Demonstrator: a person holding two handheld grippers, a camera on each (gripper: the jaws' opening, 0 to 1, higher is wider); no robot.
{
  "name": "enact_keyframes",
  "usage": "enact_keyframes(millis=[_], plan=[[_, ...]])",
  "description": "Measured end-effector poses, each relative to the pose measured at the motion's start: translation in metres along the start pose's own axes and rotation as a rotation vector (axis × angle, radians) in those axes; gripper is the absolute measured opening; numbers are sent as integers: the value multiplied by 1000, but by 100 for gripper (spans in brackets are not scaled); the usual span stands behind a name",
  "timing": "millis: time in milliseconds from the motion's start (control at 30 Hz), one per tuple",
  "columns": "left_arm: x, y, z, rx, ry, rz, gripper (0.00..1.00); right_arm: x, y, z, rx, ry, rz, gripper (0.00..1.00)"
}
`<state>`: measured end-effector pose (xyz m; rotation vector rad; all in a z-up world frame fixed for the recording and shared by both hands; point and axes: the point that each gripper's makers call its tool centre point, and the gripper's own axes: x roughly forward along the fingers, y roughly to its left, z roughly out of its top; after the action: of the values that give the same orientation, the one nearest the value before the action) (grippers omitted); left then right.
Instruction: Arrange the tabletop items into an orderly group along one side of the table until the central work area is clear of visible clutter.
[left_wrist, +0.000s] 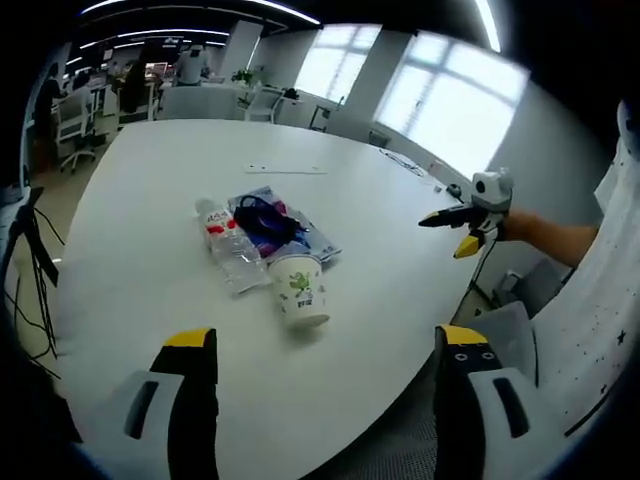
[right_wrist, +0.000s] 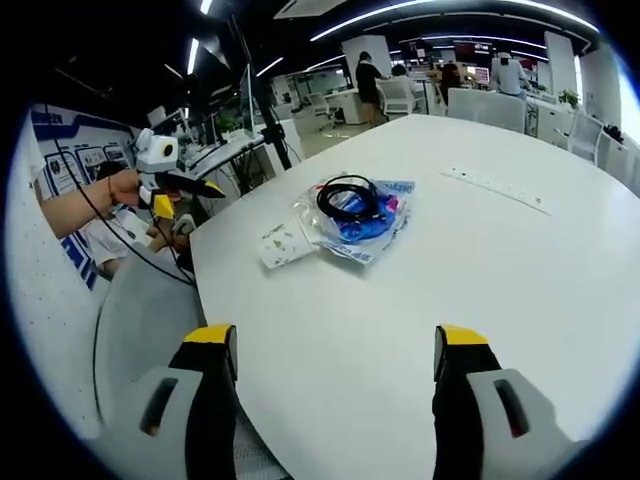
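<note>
- The clutter sits in one tight cluster near the middle of the white table (left_wrist: 150, 300): a paper cup (left_wrist: 300, 290) lying on its side, a plastic water bottle (left_wrist: 228, 250) also lying down, and a clear bag (left_wrist: 305, 235) with a black cable (left_wrist: 262, 220) coiled on top.
- From the left gripper (left_wrist: 325, 350) the cluster lies straight ahead, beyond the jaws and apart from them; the cup is the nearest piece, its open mouth turned roughly toward this gripper.
- The bottle's long axis runs diagonally away from the left gripper, cap end farther off, body touching or just beside the cup and the bag — I cannot tell which.
- From the right gripper (right_wrist: 335, 350) the same cluster is ahead and slightly left, the bag (right_wrist: 365, 225) and cable (right_wrist: 350, 200) facing it, the cup (right_wrist: 285, 245) on the far left edge of the pile.
- Both pairs of jaws stand wide apart and hold nothing.
- My judgement: the left gripper is better lined up for the cup and bottle, the right for the bag.
- In the right gripper view the bottle is hard to make out behind the bag's glare — and the bag's blue contents cannot be identified.
- A thin white strip (right_wrist: 495, 190) lies well apart from the pile, farther across the table; what it is I cannot say.
</note>
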<state>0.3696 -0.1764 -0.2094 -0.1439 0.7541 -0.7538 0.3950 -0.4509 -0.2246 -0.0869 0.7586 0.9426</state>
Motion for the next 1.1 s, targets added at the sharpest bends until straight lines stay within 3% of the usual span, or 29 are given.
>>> enact_keyframes(millis=[667,1100], plan=[[8,6,-1,0,8,-7,91,11,-6,2,9,13,14,80],[12,15,13,14,9,-11,91,17,-13,16,2,2,22,78]])
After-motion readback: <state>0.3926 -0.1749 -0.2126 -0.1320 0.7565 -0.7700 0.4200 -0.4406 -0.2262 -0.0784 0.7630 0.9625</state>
